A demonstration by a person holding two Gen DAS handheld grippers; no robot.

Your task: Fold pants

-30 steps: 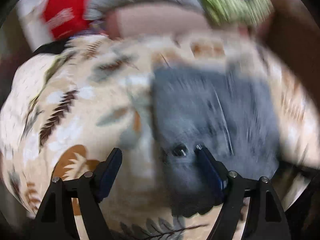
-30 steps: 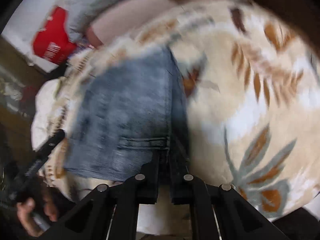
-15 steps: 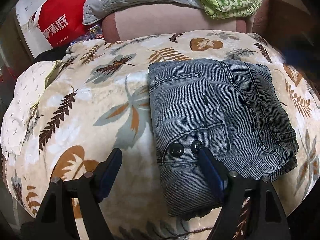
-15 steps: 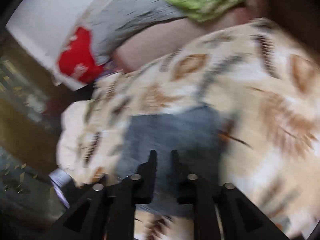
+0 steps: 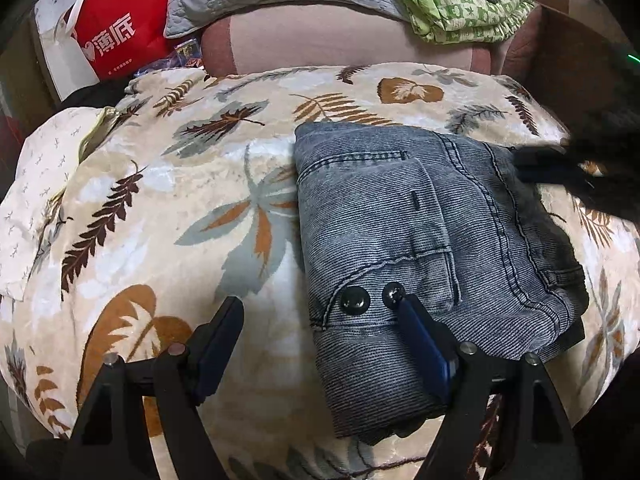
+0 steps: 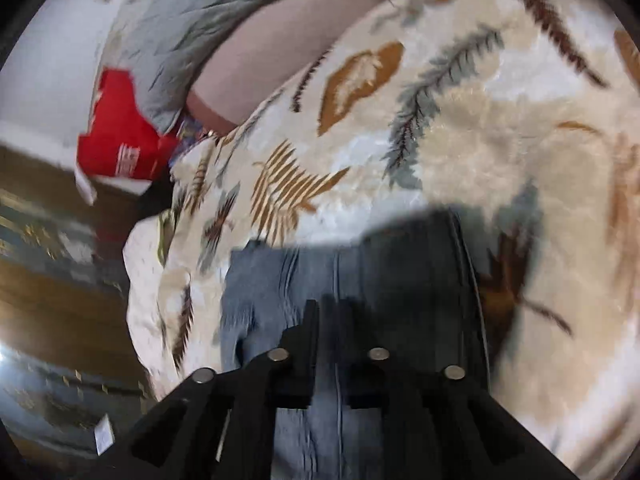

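On the leaf-print blanket (image 5: pixel 168 208) sit my folded pants (image 5: pixel 420 232); left claw (image 5: pixel 320 320) spread wide, right claw (image 6: pixel 338 312) nearly together over the denim, grip unclear.

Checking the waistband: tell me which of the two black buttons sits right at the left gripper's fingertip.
The right-hand black button, touching the fingertip's tip; the other button sits clear, to its left.
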